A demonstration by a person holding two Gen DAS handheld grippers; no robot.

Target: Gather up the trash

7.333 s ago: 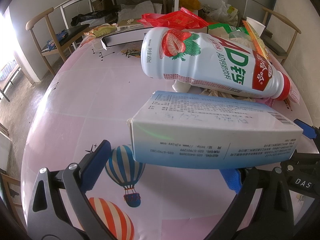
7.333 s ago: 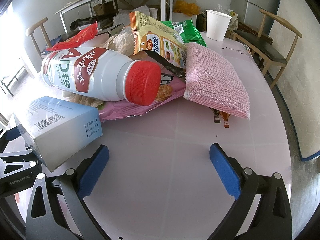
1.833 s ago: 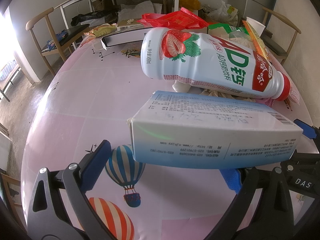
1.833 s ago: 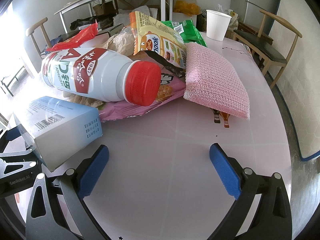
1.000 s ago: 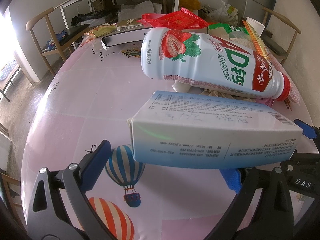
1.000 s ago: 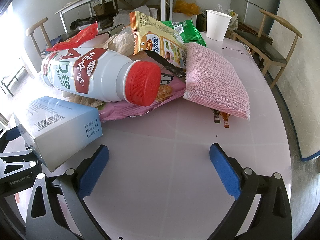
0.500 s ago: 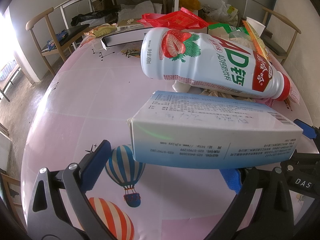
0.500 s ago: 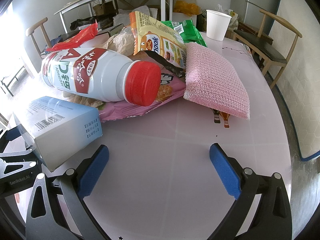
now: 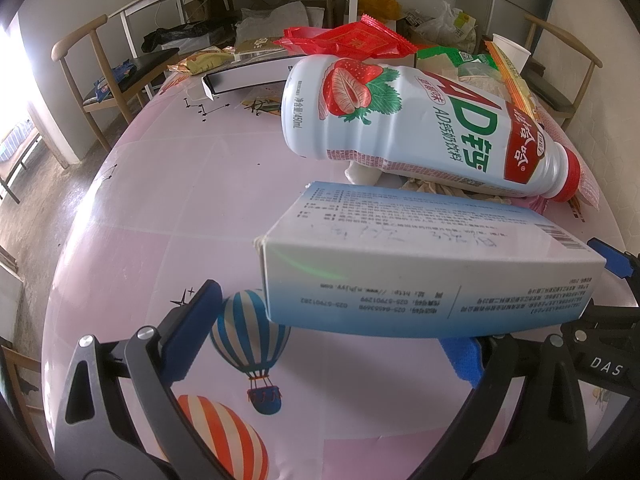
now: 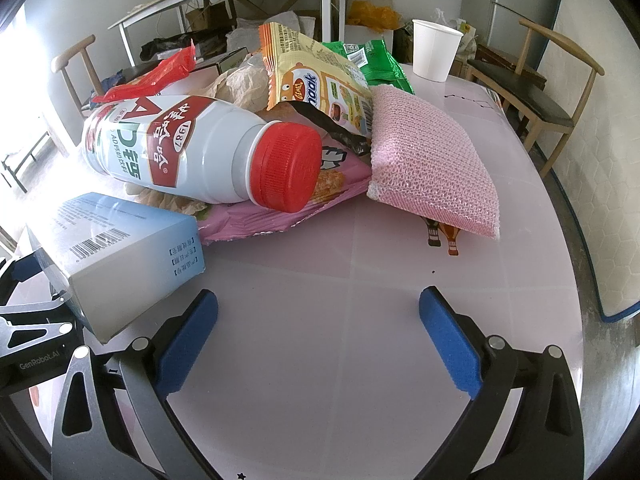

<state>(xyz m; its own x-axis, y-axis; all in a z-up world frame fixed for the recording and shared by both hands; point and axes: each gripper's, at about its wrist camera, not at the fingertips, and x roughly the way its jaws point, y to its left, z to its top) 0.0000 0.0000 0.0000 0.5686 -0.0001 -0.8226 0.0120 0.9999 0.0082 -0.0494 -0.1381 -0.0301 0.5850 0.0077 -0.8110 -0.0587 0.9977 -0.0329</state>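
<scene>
Two grippers, left gripper [image 9: 326, 332] and right gripper [image 10: 318, 334], hover near you over the pink round table [image 9: 160, 208], jaws spread and empty. Just ahead lies the pale-blue rectangular carton [image 9: 420, 264], long axis crosswise. Beyond it, the white plastic strawberry-milk bottle [image 10: 192, 152] rests atop wrappers, red cap toward the right gripper; nudging it could roll it away.

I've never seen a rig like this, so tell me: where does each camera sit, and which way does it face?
Left wrist: sits on the left gripper, looking along its open fingers at the blue box.
Right wrist: sits on the right gripper, open fingers over bare table.
Both views share the box, the milk bottle and each other's gripper.
</scene>
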